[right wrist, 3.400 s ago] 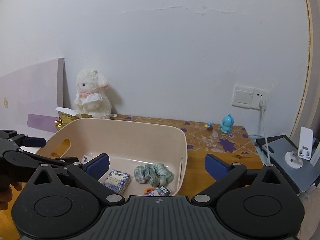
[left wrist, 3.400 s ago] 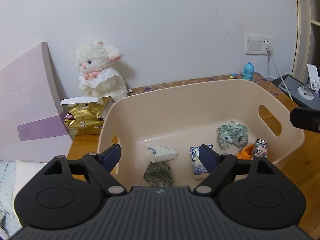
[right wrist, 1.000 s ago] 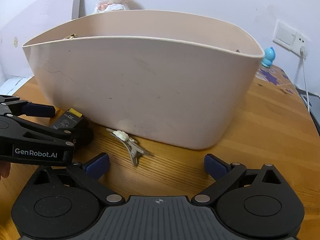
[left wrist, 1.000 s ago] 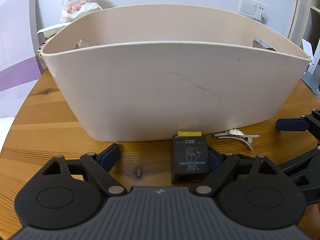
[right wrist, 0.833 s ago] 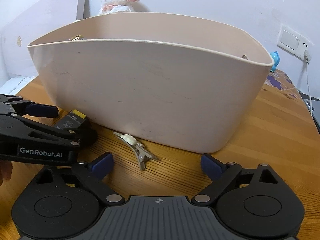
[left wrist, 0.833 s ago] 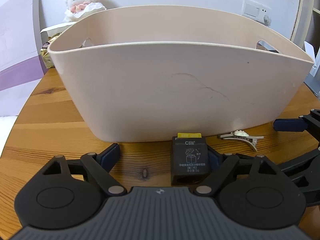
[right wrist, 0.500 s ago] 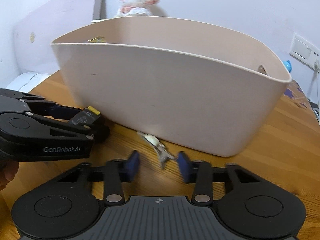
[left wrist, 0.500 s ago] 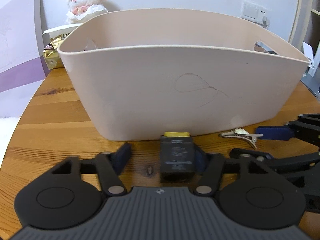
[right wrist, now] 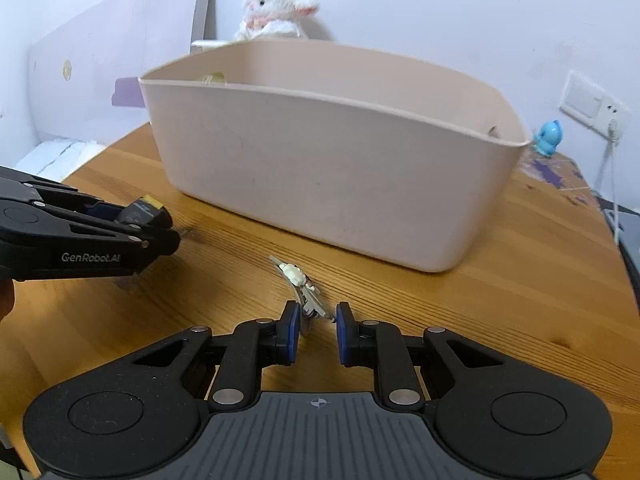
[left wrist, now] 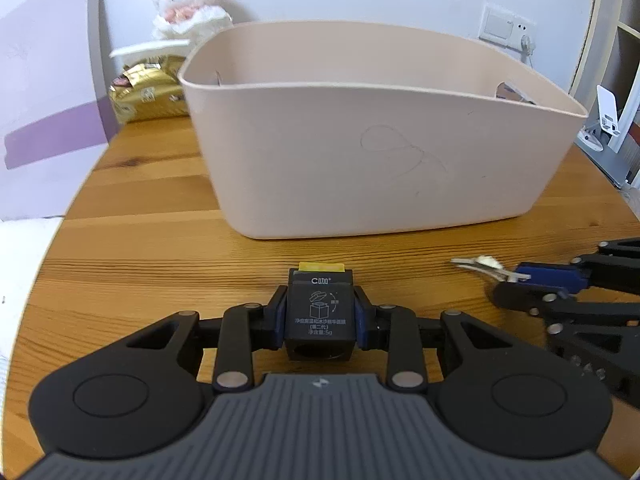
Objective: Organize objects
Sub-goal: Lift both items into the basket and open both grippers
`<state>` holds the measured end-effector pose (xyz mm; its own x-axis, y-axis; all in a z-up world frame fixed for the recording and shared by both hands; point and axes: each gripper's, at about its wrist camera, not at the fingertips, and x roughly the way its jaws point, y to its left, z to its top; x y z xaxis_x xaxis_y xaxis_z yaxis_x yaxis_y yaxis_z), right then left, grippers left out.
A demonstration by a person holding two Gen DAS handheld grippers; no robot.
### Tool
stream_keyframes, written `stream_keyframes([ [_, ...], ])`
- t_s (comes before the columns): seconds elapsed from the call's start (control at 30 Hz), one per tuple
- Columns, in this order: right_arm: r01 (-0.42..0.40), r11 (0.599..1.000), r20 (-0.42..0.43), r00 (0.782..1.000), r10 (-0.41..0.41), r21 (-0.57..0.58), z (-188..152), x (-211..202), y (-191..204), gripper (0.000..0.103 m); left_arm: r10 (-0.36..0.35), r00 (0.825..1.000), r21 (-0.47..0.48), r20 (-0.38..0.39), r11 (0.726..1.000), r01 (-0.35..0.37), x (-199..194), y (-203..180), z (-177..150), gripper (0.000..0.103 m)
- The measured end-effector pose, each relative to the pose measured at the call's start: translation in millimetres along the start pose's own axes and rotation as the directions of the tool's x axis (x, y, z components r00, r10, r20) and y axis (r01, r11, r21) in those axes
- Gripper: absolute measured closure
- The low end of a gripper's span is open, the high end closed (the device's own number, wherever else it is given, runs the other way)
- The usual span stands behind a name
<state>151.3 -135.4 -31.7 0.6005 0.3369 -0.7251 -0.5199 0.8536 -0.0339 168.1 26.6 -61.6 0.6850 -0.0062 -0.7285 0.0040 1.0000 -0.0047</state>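
The left gripper (left wrist: 320, 318) is clamped tight on a small black box (left wrist: 320, 312), blue pads pressed flat against both its sides. It's a matte cube with white printed lettering and a yellow strip at its far edge, at 6 o'clock of the left wrist view, just above the wood-grain table (left wrist: 152, 248). From the right wrist view the same box (right wrist: 144, 210) peeks out of the left gripper (right wrist: 132, 216) at 9 o'clock.

Over to the right gripper (right wrist: 318, 330): its jaws are drawn in narrow around the near end of a slim metal hair clip (right wrist: 298, 280) with a small cream ornament on top. The left pad looks to be touching the clip; the right pad stands a little off it, so a firm grip cannot be confirmed. The clip lies on the table, pointing toward 11 o'clock.

Beyond both, a smooth beige plastic tub (left wrist: 380, 152) with rounded corners and a cut-out handle sits at 12 o'clock. Behind it, a fluffy white plush lamb (left wrist: 192, 4) and a crinkled gold foil pack (left wrist: 150, 92) at 10 o'clock.
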Motion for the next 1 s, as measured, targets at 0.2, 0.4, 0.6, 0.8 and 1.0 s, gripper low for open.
stream_keyframes([
  [0.2, 0.017, 1.000, 0.078, 0.997, -0.017, -0.010, 7, -46, 9, 0.085, 0.010, 0.998, 0.012, 0.057, 1.000, -0.011, -32, 2, -2, 0.069],
  [0.4, 0.035, 0.999, 0.164, 0.986, -0.032, -0.013, 17, -79, 14, 0.085, 0.016, 0.993, 0.028, 0.119, 0.999, -0.019, -62, 2, 2, 0.069],
  [0.6, 0.045, 0.999, 0.235, 0.971, -0.042, -0.008, 25, -104, 7, 0.085, 0.023, 0.982, 0.042, 0.186, 0.999, -0.031, -86, 0, 15, 0.069],
  [0.8, 0.064, 0.998, 0.288, 0.956, -0.063, 0.005, 44, -109, -1, 0.085, 0.029, 0.971, 0.062, 0.238, 0.997, -0.045, -96, -1, 35, 0.069],
  [1.0, 0.085, 0.996, 0.323, 0.942, -0.093, 0.039, 67, -97, -15, 0.085, 0.031, 0.961, 0.070, 0.274, 0.996, -0.052, -92, -2, 63, 0.069],
])
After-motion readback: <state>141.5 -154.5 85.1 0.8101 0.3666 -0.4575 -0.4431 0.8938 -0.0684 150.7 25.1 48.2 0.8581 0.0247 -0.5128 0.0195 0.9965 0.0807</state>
